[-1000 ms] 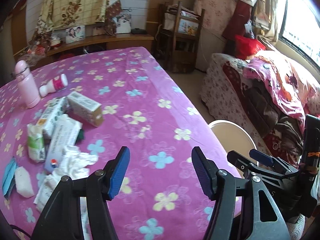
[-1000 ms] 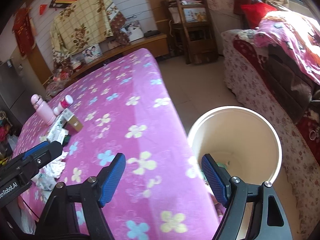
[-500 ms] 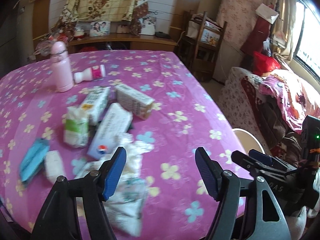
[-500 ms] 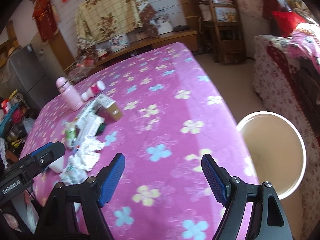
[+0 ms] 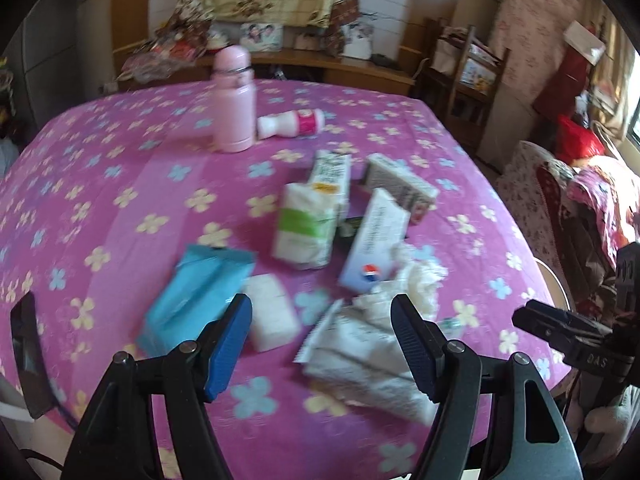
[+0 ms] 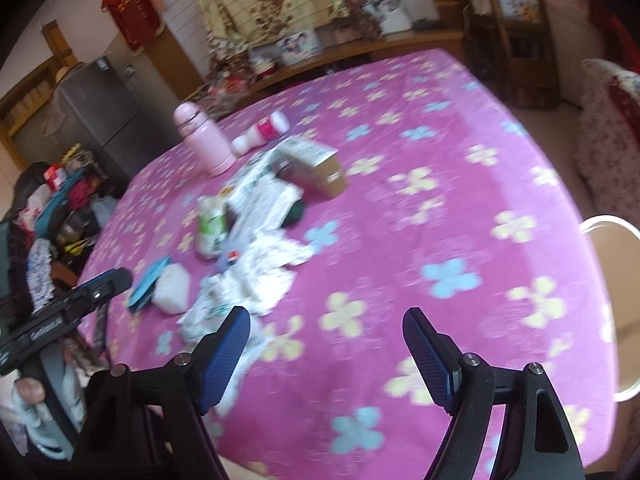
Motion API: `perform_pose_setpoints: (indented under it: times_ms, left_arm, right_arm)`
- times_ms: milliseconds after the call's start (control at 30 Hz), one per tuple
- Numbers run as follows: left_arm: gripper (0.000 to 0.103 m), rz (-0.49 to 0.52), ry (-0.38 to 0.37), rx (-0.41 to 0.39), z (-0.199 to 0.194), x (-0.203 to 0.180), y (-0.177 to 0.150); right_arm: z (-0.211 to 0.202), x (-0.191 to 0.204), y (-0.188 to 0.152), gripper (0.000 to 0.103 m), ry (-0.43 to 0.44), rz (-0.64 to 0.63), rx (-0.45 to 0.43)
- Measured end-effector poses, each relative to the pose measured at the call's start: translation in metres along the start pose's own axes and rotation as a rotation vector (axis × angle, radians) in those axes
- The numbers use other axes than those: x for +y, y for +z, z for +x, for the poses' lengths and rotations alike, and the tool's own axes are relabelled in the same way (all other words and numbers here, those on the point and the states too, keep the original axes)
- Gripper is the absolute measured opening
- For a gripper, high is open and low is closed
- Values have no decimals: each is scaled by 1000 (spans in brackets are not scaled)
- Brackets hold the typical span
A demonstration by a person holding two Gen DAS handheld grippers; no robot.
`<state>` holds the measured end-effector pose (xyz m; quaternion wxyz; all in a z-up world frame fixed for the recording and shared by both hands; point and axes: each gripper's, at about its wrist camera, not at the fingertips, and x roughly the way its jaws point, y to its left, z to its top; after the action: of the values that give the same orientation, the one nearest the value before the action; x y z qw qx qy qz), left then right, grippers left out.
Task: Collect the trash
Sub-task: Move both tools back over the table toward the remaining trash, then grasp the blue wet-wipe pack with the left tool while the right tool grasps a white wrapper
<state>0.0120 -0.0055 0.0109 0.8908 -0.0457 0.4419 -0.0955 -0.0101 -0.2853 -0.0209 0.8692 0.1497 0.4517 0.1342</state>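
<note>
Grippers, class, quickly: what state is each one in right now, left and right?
Left gripper: open, holding nothing; its jaws have just been opening, above the crumpled white wrapper.
Right gripper: open, holding nothing, over the purple tablecloth.

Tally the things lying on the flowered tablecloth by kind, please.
Bottles: 2, flask and small bottle
Boxes: 3
Soft packs: 3, green, blue, white
Tissue heap: 1
Wrapper: 1
Total: 10, leaving out a dark bit I cannot identify
</note>
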Motion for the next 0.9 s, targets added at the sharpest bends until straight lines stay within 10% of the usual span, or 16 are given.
perform_pose_setpoints:
  times_ms: [833,900]
  left_arm:
    - [73,95,157,100,57,85,-16]
    - [73,103,177,117,65,89,-15]
  right_arm:
    - [73,86,-11,81,30,-234,81]
    - [75,86,-12,66,25,-243,79]
